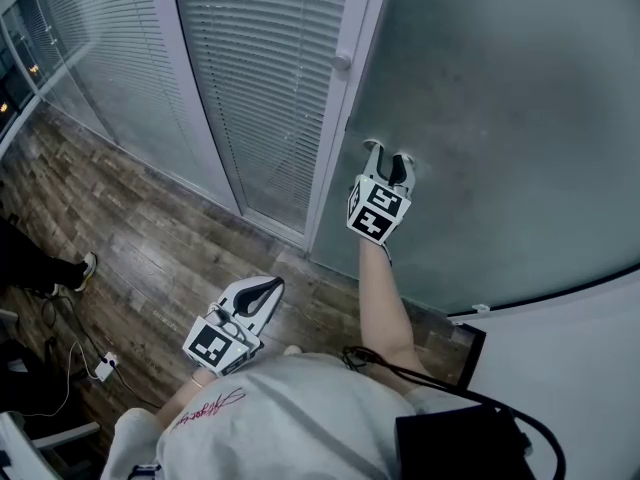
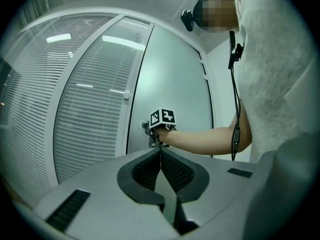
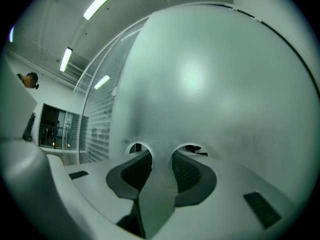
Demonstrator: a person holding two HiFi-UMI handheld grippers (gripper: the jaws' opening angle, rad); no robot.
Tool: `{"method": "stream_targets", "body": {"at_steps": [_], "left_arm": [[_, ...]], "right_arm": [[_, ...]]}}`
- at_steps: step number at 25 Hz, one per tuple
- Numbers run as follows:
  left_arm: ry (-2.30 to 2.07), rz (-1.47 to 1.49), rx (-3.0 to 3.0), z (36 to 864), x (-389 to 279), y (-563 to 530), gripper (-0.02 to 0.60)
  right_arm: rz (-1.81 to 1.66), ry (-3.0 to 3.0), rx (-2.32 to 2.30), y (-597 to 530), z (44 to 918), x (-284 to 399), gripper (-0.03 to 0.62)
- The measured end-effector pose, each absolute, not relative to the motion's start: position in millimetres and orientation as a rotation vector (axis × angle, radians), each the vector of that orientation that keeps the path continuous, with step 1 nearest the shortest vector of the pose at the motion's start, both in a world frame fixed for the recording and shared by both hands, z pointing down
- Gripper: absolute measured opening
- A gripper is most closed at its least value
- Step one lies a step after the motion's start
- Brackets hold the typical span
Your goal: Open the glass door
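1. The glass door [image 1: 500,118] stands upright, its long axis vertical, and its frosted face is turned toward us.
2. Our right gripper [image 1: 389,154] points level at the door's face, close to its left edge. Its jaws are spread wide with only the pane ahead of them, and the tips seem to touch the glass.
3. Our left gripper [image 1: 270,286] hangs well back from the door, aimed toward it. Its jaws are pressed together and hold nothing.
4. A white frame post [image 1: 345,108] borders the door's left edge, and slatted blinds [image 1: 270,68] lie beyond it.
5. A wooden floor [image 1: 130,228] spreads out from the door's foot.
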State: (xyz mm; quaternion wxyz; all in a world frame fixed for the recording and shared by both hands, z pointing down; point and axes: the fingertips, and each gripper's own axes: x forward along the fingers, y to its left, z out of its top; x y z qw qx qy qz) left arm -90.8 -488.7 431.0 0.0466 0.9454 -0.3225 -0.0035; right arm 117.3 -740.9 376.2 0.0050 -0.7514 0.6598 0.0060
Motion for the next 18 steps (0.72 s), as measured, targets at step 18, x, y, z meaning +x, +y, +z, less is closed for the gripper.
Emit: {"method": "stream_targets", "body": {"at_steps": [18], "left_arm": [[-0.953, -0.031, 2.87, 431, -82, -476, 0.017]], "right_arm": [[0.05, 2.109, -2.297, -715, 376, 104, 0.132]]}}
